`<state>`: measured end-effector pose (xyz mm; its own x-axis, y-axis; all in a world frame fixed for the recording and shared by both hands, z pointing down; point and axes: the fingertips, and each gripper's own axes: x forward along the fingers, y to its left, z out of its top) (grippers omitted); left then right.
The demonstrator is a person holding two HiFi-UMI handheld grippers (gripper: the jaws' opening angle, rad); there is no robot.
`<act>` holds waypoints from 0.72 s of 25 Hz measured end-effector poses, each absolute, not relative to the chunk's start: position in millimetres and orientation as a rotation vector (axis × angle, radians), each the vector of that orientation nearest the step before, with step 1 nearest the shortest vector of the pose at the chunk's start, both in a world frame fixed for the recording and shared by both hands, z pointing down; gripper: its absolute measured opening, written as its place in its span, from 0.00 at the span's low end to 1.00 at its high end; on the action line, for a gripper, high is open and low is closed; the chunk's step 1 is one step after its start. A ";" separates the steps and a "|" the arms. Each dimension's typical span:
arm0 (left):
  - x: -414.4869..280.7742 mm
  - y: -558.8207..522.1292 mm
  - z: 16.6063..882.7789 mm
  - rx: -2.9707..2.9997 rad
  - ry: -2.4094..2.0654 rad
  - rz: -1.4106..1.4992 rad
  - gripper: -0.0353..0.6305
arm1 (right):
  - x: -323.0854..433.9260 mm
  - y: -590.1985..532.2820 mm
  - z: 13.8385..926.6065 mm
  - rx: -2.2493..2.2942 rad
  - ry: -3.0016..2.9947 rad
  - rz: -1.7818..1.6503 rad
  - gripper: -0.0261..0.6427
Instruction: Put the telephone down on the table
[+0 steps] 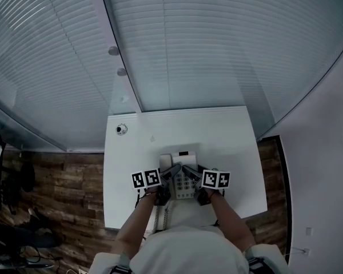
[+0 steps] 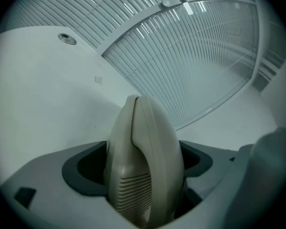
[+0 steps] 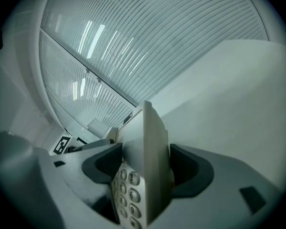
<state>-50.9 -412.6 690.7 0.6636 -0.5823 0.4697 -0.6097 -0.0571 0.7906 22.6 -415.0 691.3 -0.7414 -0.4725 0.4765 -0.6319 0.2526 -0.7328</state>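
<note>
A beige desk telephone [image 1: 183,181] is held between both grippers over the near part of the white table [image 1: 217,136]. My left gripper [image 1: 172,171] is shut on its handset [image 2: 145,166], which stands on edge between the jaws. My right gripper [image 1: 190,171] is shut on the base's right edge, and the keypad [image 3: 126,187] faces left in the right gripper view. A coiled cord [image 1: 160,216] hangs by the table's front edge. Whether the telephone touches the tabletop cannot be told.
A round cable grommet [image 1: 122,129] sits at the table's far left corner. Glass walls with white blinds [image 1: 206,44] stand behind the table. Wood floor [image 1: 63,181] and dark office furniture lie to the left. The left gripper's marker cube [image 3: 62,144] shows in the right gripper view.
</note>
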 end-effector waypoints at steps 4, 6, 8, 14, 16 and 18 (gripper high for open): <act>-51.9 -413.5 691.1 1.719 -0.982 0.037 0.69 | 22.4 -416.2 693.2 1.053 -2.350 1.513 0.50; -52.3 -412.9 691.5 1.714 -0.989 0.043 0.69 | 22.4 -415.9 693.3 1.057 -2.348 1.512 0.50; -52.7 -412.6 691.9 1.712 -0.997 0.046 0.69 | 22.8 -415.9 693.8 1.067 -2.345 1.504 0.50; -54.2 -411.0 693.4 1.711 -1.017 0.063 0.69 | 24.8 -416.2 696.0 1.089 -2.333 1.465 0.50; -54.6 -409.8 694.2 1.705 -1.023 0.067 0.69 | 24.5 -415.4 696.8 1.087 -2.328 1.465 0.50; -55.5 -408.4 694.5 1.701 -1.026 0.070 0.69 | 23.6 -414.7 696.5 1.090 -2.326 1.456 0.50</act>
<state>-55.5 -408.4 694.5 0.6237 -0.5887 0.5143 -0.6529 -0.0304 0.7569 23.6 -414.7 696.5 -0.7120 -0.4842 0.5086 -0.6690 0.2478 -0.7007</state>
